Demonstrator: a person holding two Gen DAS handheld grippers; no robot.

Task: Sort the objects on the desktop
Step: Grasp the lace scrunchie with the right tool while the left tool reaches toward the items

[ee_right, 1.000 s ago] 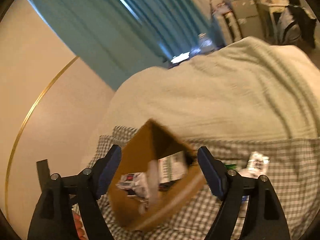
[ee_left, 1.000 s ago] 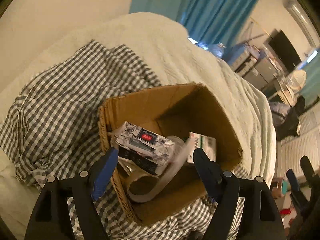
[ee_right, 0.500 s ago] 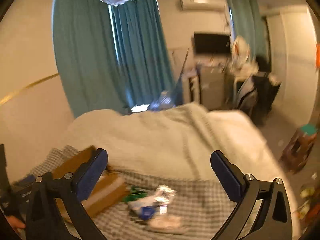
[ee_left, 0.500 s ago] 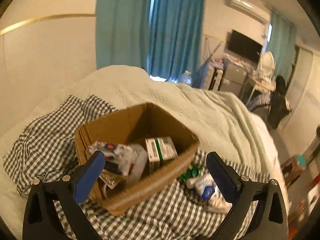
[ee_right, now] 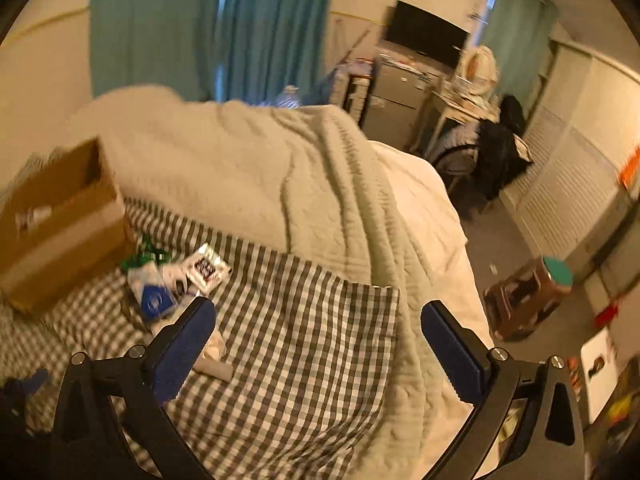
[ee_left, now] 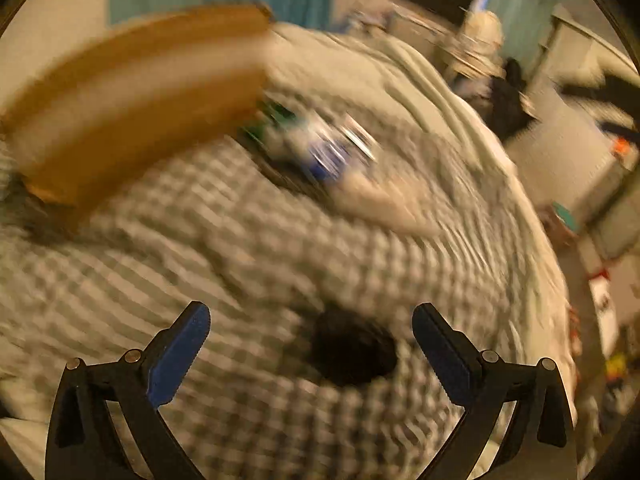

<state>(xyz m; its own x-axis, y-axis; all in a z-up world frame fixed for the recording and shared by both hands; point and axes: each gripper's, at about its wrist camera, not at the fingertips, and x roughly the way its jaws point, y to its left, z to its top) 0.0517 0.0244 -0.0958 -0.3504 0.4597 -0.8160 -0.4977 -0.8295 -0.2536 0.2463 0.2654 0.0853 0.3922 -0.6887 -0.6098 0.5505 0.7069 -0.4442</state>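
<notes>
A brown cardboard box (ee_right: 60,216) with packets inside stands on the checked cloth (ee_right: 304,320) at the left; in the blurred left wrist view the box (ee_left: 132,112) fills the upper left. Beside it lies a small pile: a blue-and-white packet (ee_right: 154,300), a white patterned packet (ee_right: 206,268) and something green (ee_right: 146,256); the pile (ee_left: 324,148) shows blurred. A dark round object (ee_left: 352,352) lies on the cloth between the fingers of my left gripper (ee_left: 310,344), which is open and empty. My right gripper (ee_right: 318,340) is open and empty over the cloth.
A cream quilt (ee_right: 280,172) covers the bed behind the cloth. Teal curtains (ee_right: 208,28) hang at the back. To the right are a desk with a television (ee_right: 428,40), a chair with dark clothes (ee_right: 500,144) and a small wooden stool (ee_right: 532,296) on the floor.
Both grippers have swung away from above the box to the right. The left one dropped low over the cloth, bringing a dark object between its fingers. Both jaws stand wider than a second ago.
</notes>
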